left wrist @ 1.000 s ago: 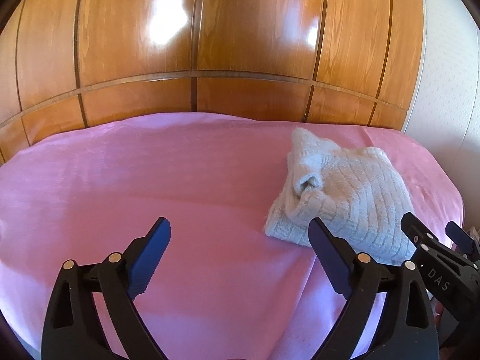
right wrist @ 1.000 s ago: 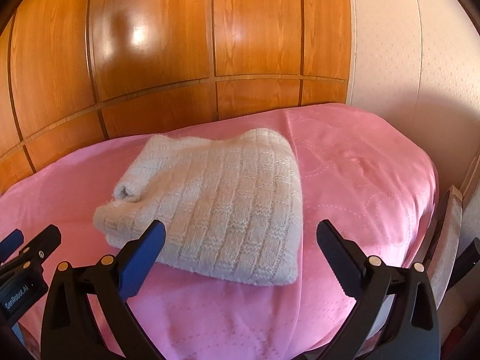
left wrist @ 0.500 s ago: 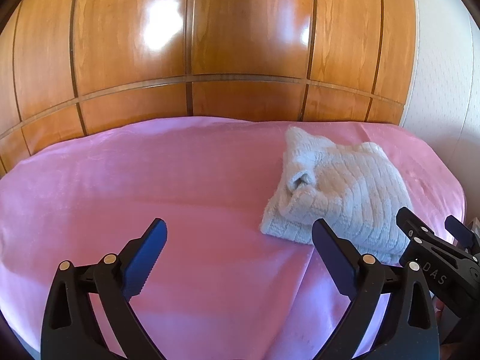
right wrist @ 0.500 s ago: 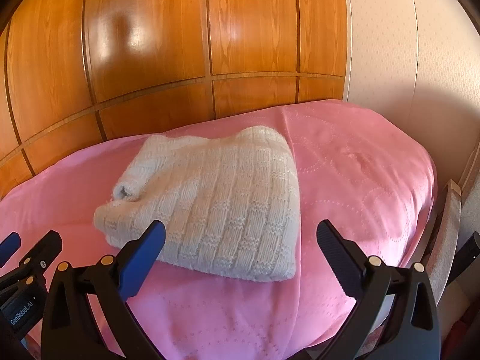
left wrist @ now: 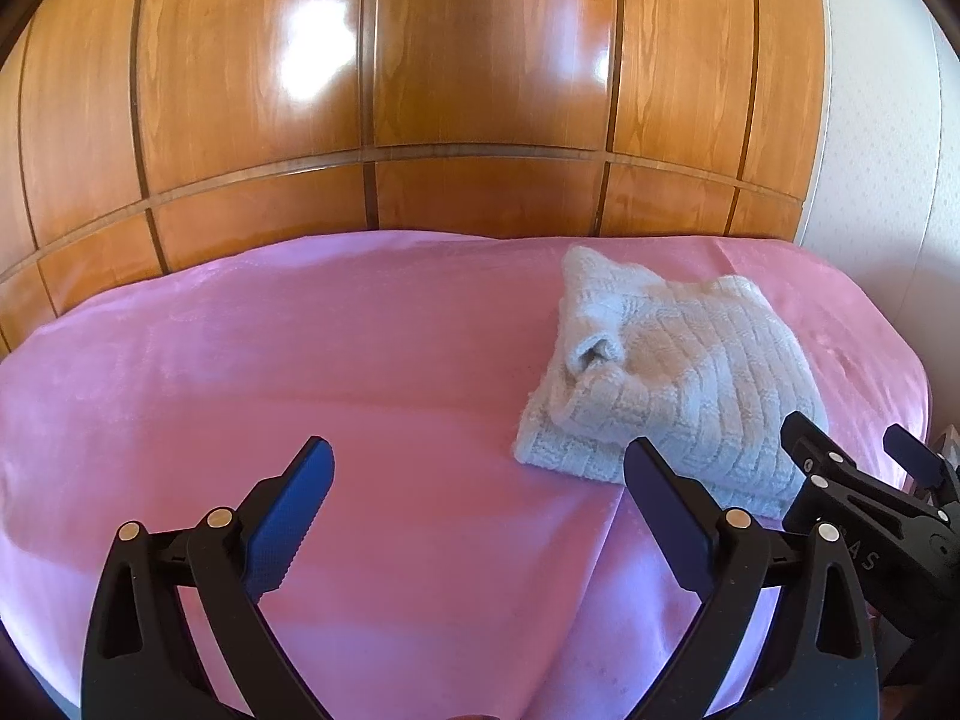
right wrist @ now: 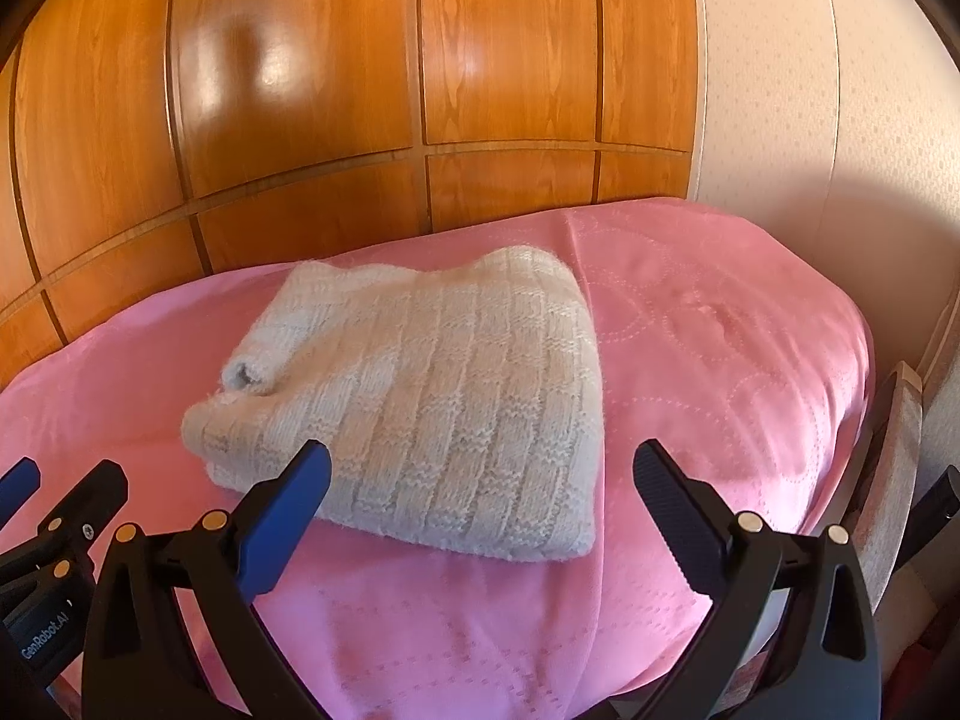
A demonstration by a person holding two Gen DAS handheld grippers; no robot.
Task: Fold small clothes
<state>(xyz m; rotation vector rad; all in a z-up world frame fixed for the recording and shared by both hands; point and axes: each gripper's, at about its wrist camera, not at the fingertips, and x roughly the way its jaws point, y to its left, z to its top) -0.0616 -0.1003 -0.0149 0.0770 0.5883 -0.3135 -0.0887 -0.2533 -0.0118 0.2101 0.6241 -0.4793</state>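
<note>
A folded pale grey knitted sweater (right wrist: 432, 396) with a basket-weave pattern lies on a bed covered by a smooth pink bedspread (left wrist: 300, 372). The sweater sits toward the bed's end nearest the cream textured wall (right wrist: 798, 90), its rolled sleeve cuff (left wrist: 591, 354) showing on the side away from that wall. Behind the sweater, glossy wooden panelling (left wrist: 420, 90) runs along the bed's far edge. The left gripper (left wrist: 477, 480), black with blue pads, hovers over bare bedspread just beside the sweater's near corner, its jaws spread wide and holding nothing. The right gripper (right wrist: 480, 480) hangs in front of the sweater's near edge, jaws likewise wide apart and empty, not touching the knit.
</note>
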